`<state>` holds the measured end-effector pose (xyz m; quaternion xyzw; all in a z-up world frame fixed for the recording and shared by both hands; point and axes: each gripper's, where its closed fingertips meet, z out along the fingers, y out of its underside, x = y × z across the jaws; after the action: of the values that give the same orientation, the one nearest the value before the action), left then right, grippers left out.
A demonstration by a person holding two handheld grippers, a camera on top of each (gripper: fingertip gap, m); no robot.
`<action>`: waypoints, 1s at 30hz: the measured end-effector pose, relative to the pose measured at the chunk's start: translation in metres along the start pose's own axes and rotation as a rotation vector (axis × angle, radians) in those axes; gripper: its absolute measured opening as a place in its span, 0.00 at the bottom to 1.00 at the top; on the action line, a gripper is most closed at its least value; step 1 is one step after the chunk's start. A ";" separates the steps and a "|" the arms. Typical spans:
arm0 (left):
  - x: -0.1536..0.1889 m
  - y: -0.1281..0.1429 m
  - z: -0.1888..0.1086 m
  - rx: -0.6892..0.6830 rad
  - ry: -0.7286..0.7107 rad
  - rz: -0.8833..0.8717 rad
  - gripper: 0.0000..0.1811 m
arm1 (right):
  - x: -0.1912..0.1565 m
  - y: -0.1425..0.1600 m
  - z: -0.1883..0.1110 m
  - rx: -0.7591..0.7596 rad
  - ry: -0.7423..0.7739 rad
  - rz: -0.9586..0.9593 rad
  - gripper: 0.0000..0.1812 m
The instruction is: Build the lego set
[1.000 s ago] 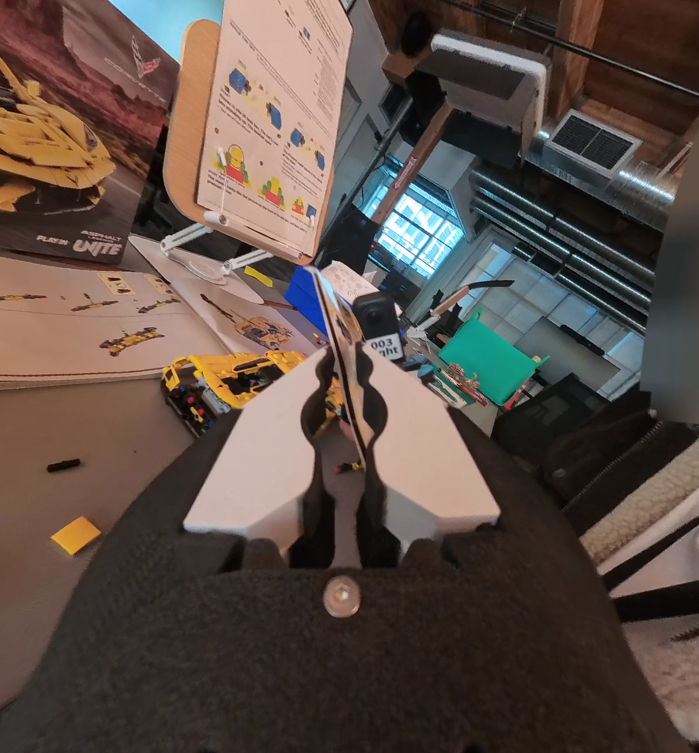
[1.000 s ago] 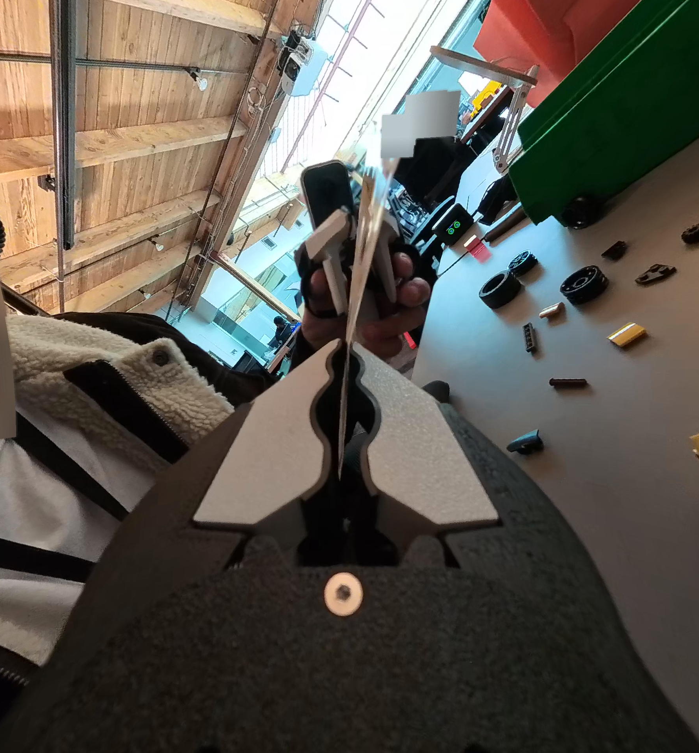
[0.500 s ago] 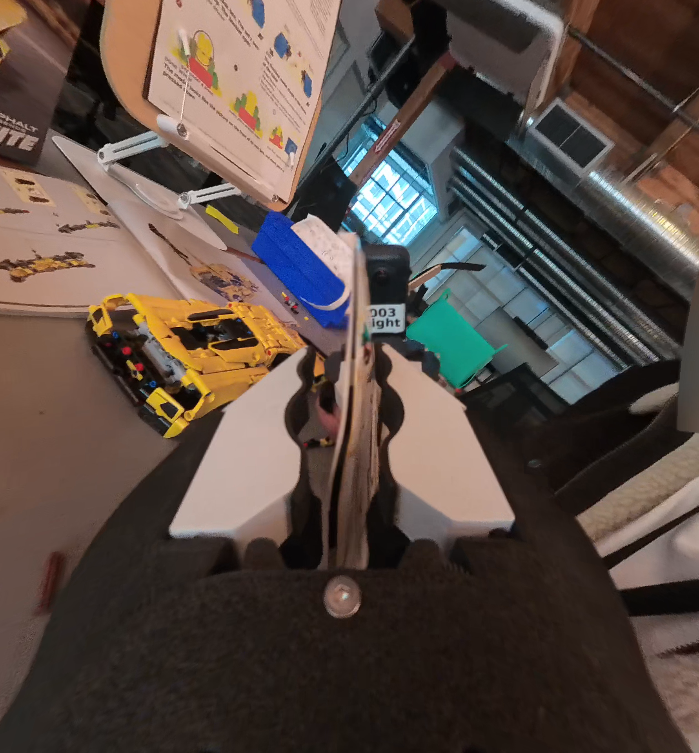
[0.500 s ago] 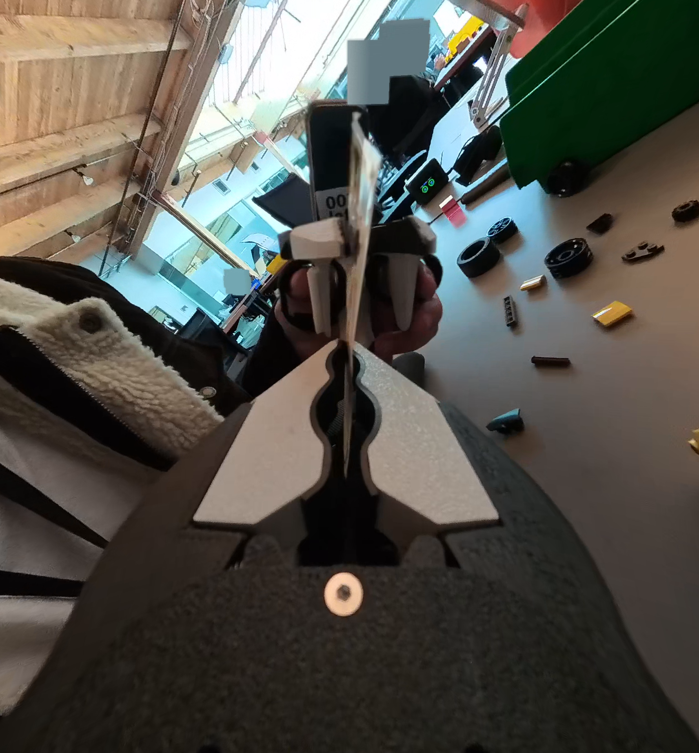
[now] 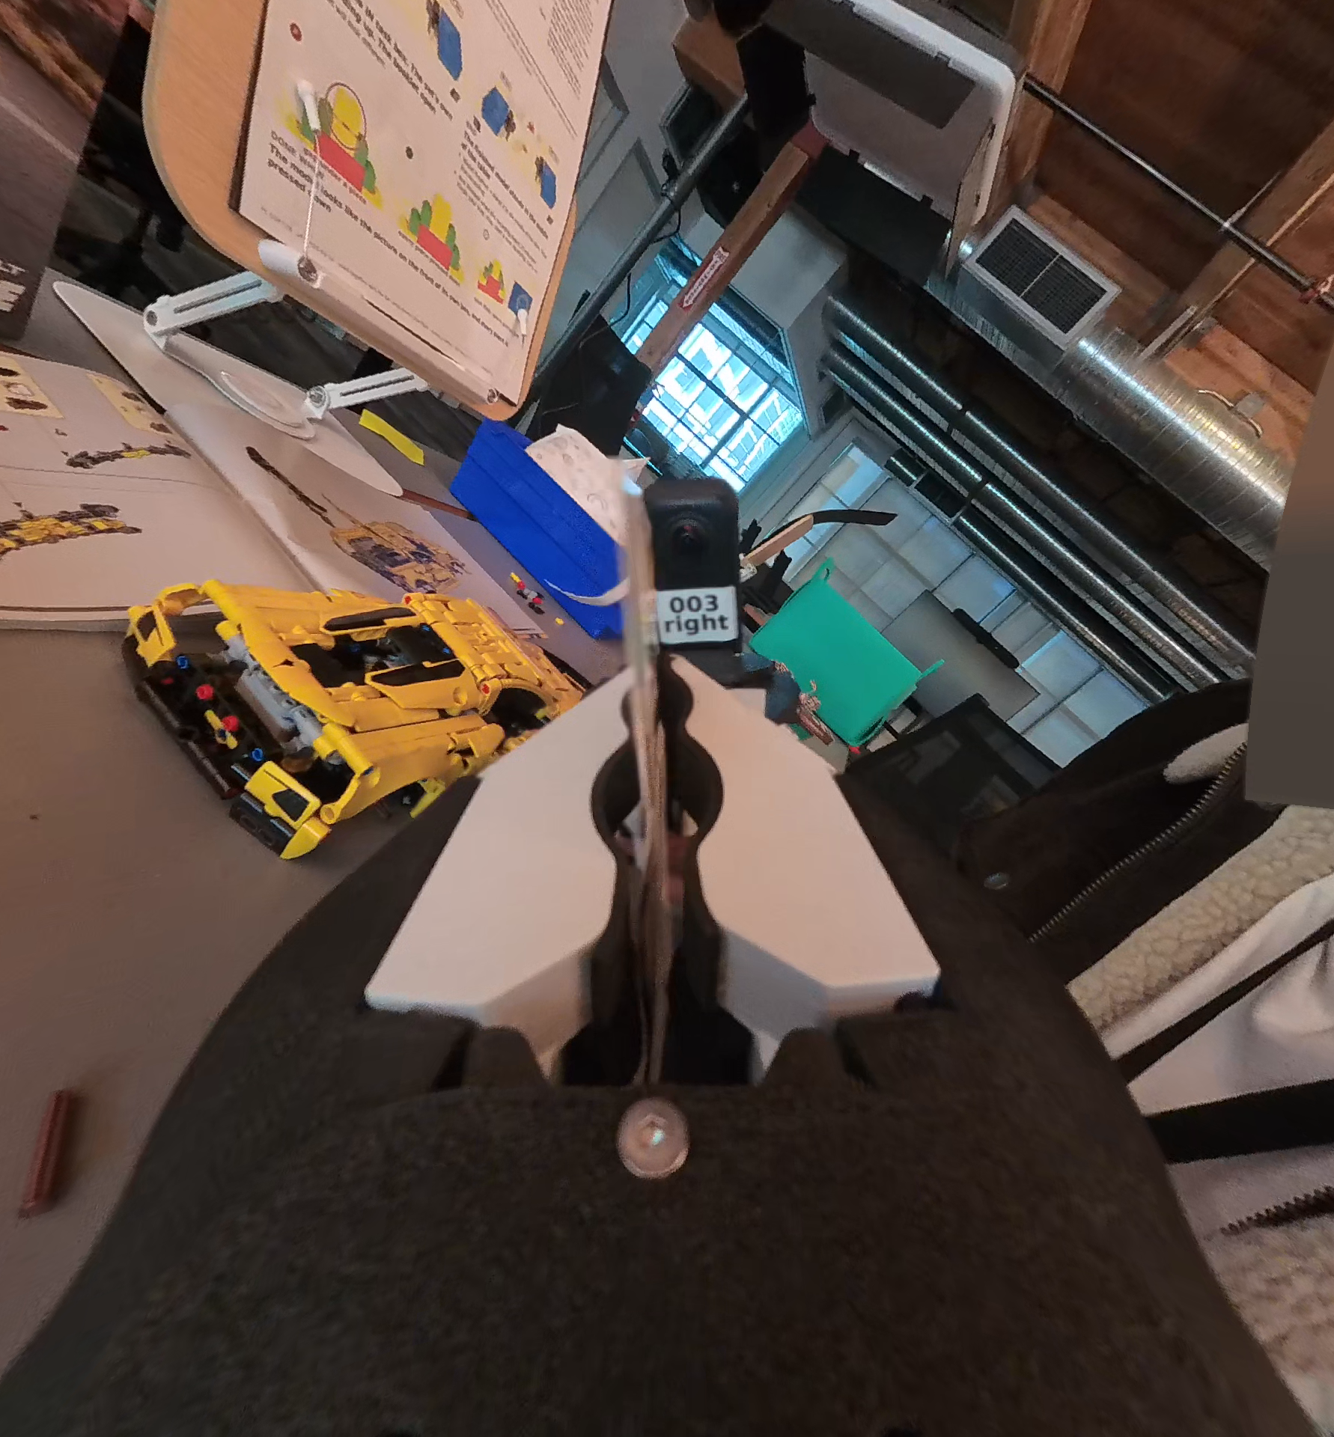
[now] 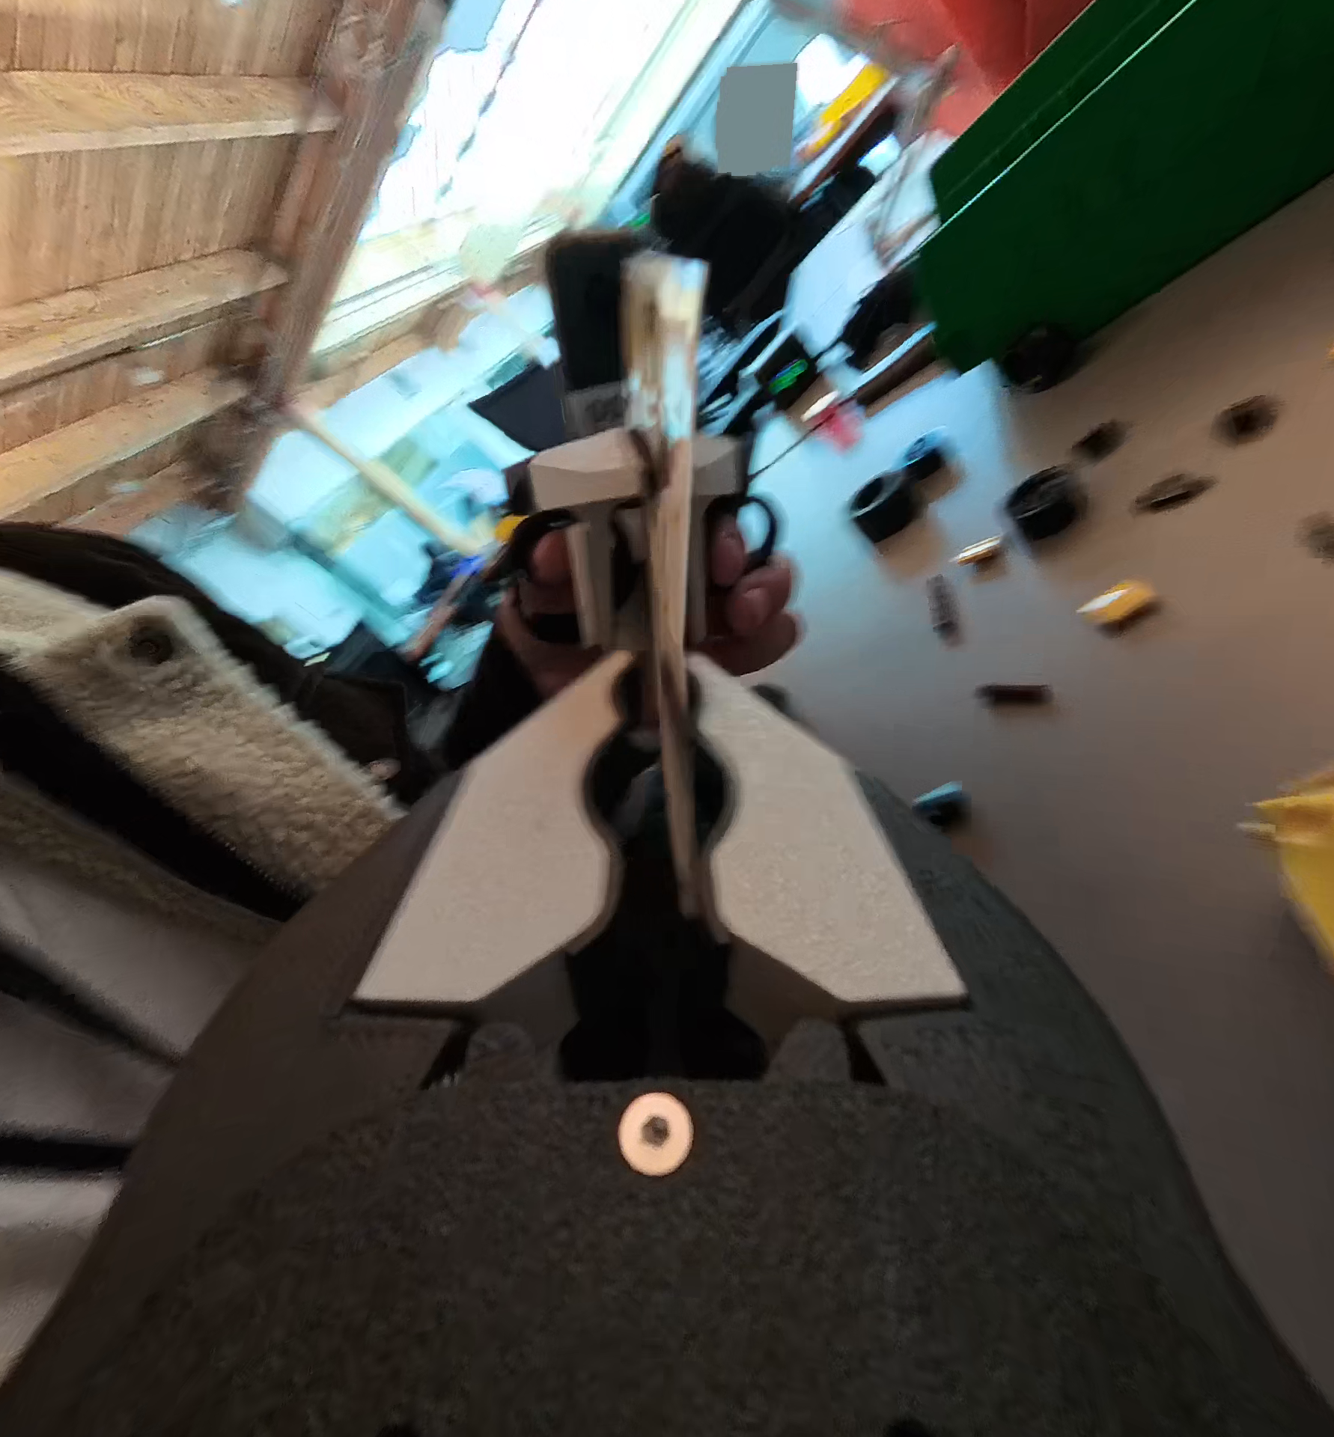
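Grip matters most here: both grippers pinch one thin sheet, likely a sticker sheet, edge-on. Left gripper has its fingers closed on the sheet; left of that sheet, the yellow Lego car sits on the bench. Right gripper likewise clamps the sheet. Peeling probably needs one end held steady, tension kept gentle. Right wrist view is motion-blurred, so loose parts right of the sheet stay indistinct; the sheet's face is unseen.
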<state>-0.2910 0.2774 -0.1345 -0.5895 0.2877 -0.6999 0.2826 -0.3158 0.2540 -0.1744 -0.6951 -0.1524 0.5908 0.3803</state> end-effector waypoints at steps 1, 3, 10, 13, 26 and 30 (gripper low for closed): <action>-0.001 -0.001 -0.001 0.006 -0.009 0.007 0.00 | 0.007 -0.007 -0.005 0.035 0.061 -0.039 0.13; -0.006 -0.001 -0.004 0.003 -0.038 0.023 0.00 | 0.014 -0.030 -0.023 0.125 0.213 -0.205 0.18; -0.008 0.001 -0.004 -0.005 -0.039 0.036 0.00 | -0.021 -0.031 -0.005 0.105 0.331 -0.647 0.42; 0.006 0.007 0.003 -0.036 0.016 0.104 0.00 | -0.020 -0.028 -0.001 0.096 0.331 -0.648 0.46; 0.055 0.014 0.005 -0.065 0.288 0.172 0.00 | -0.061 -0.033 -0.015 0.169 -0.200 -0.131 0.19; 0.060 0.014 0.003 -0.069 0.311 0.171 0.00 | -0.058 -0.033 -0.019 0.160 -0.215 -0.092 0.09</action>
<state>-0.2956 0.2234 -0.1048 -0.4568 0.4008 -0.7459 0.2726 -0.3055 0.2307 -0.1097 -0.5875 -0.1765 0.6540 0.4426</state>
